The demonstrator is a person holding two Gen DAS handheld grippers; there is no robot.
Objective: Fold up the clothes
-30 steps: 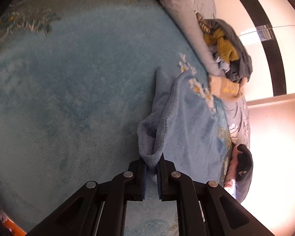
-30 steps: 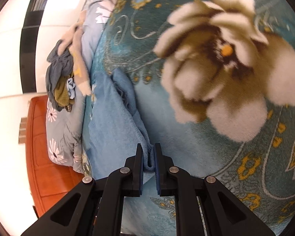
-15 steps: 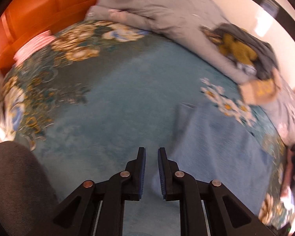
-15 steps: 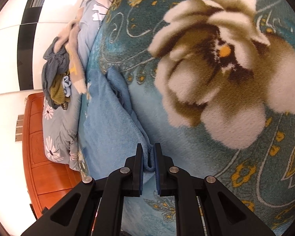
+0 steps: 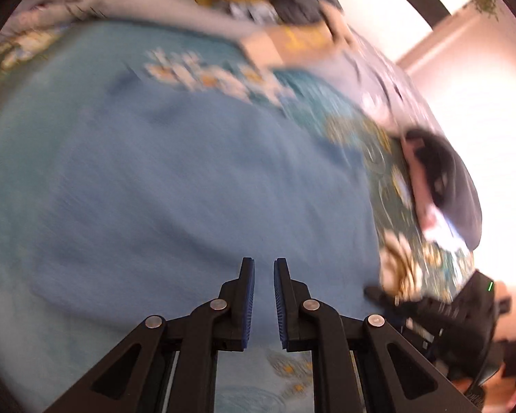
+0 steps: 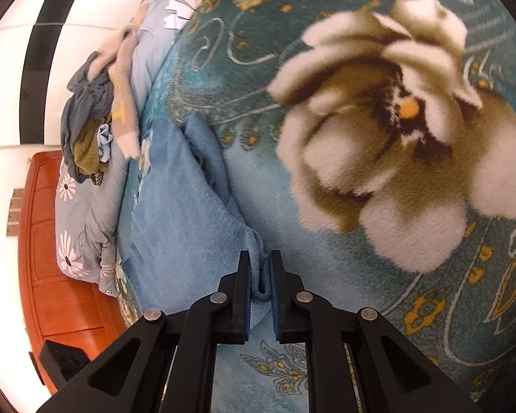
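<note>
A light blue fleece garment (image 5: 175, 186) lies spread on the floral bed blanket; the left wrist view is blurred. My left gripper (image 5: 264, 268) hovers over its near edge, jaws a narrow gap apart with nothing between them. In the right wrist view the same garment (image 6: 185, 199) lies with a raised fold along its right side. My right gripper (image 6: 259, 258) is shut on the near corner of that fold, which bunches between the pads.
A pile of unfolded clothes (image 6: 89, 120) sits on the grey floral duvet (image 6: 82, 220) beyond the garment. A dark garment (image 5: 443, 186) lies at the bed's far right. The orange wooden headboard (image 6: 51, 275) stands at left. The other gripper (image 5: 457, 313) shows low right.
My left gripper let go of the garment's corner a second ago and has swung to the right over the garment. My right gripper keeps its hold and has barely moved.
</note>
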